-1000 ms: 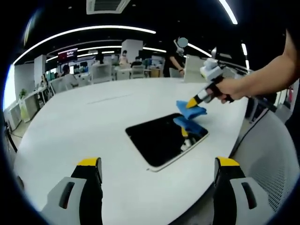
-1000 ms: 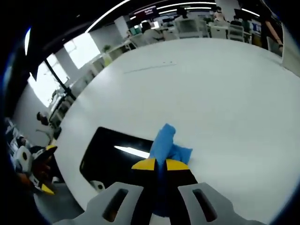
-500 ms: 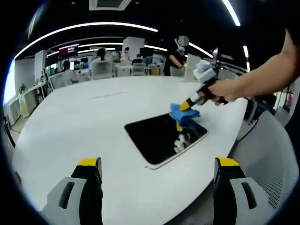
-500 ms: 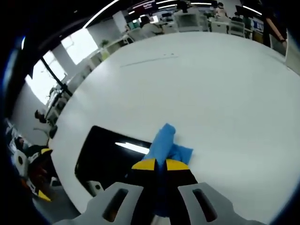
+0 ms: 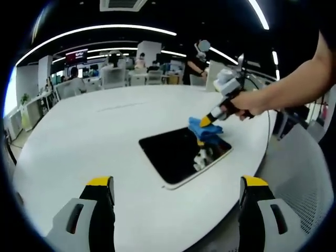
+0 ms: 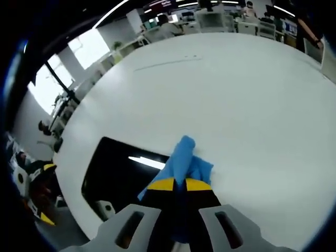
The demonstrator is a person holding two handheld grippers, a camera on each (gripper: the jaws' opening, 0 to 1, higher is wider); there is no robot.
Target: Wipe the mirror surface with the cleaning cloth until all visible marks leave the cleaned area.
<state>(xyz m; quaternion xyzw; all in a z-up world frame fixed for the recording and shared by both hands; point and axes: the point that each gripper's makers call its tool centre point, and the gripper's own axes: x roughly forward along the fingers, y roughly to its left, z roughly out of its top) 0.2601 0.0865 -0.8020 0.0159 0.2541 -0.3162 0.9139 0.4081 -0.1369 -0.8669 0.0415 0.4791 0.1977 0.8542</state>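
Note:
A dark rectangular mirror (image 5: 178, 152) with a pale rim lies flat on the white table (image 5: 94, 136). My right gripper (image 5: 206, 121) is shut on a blue cleaning cloth (image 5: 202, 129) and presses it onto the mirror's far right corner. In the right gripper view the cloth (image 6: 181, 160) sticks out ahead of the shut right gripper (image 6: 177, 185), overlapping the mirror (image 6: 115, 178) edge. My left gripper (image 5: 176, 184) stands open in the left gripper view, back from the mirror over the near table edge, holding nothing.
A person's bare forearm (image 5: 299, 86) reaches in from the right holding the right gripper. Office desks, chairs and several people (image 5: 113, 73) stand beyond the table. A grey mesh chair back (image 5: 310, 184) sits at the right.
The right gripper has dragged the cloth leftward along the mirror's far corner, further onto the glass. The left gripper has stayed open and still.

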